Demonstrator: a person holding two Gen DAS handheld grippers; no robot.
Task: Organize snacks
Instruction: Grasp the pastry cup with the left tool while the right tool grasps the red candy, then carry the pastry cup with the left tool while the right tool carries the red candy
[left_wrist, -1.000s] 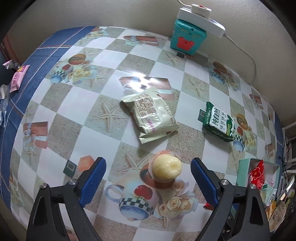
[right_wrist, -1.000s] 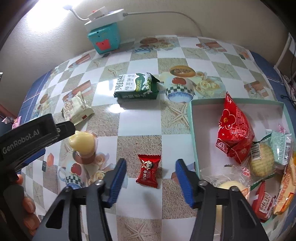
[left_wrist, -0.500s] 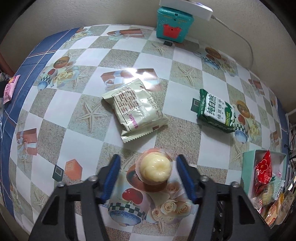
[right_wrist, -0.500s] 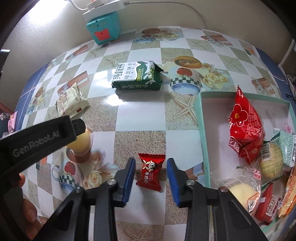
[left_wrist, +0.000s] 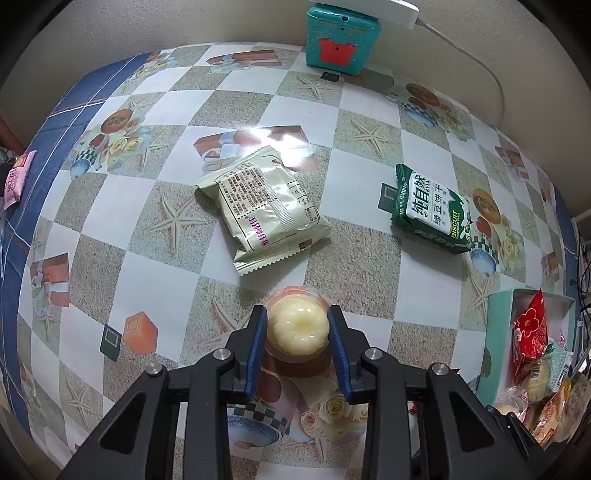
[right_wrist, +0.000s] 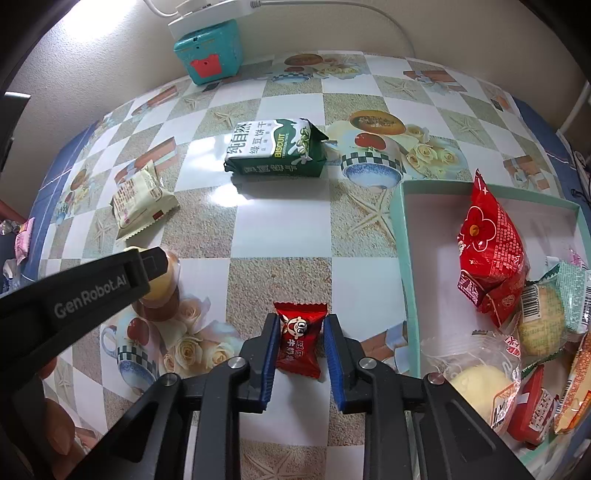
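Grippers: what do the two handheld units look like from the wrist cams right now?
Both look alike: the left gripper and right gripper have black plastic scissor-style arms with silver pivot bolts and blue ribbed pads. The left unit's side, seen from the right wrist view, carries grey "GenRobot.AI" lettering. No cables or sleeves show.

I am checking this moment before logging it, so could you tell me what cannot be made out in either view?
- Left wrist view: the snack box is cut off by the frame edge; its far contents are unreadable.
- Left wrist view: the pudding cup base is hidden by the left gripper.
- Right wrist view: the red candy sides are covered by the right gripper.
- Right wrist view: a pink packet is cut off at the left edge.
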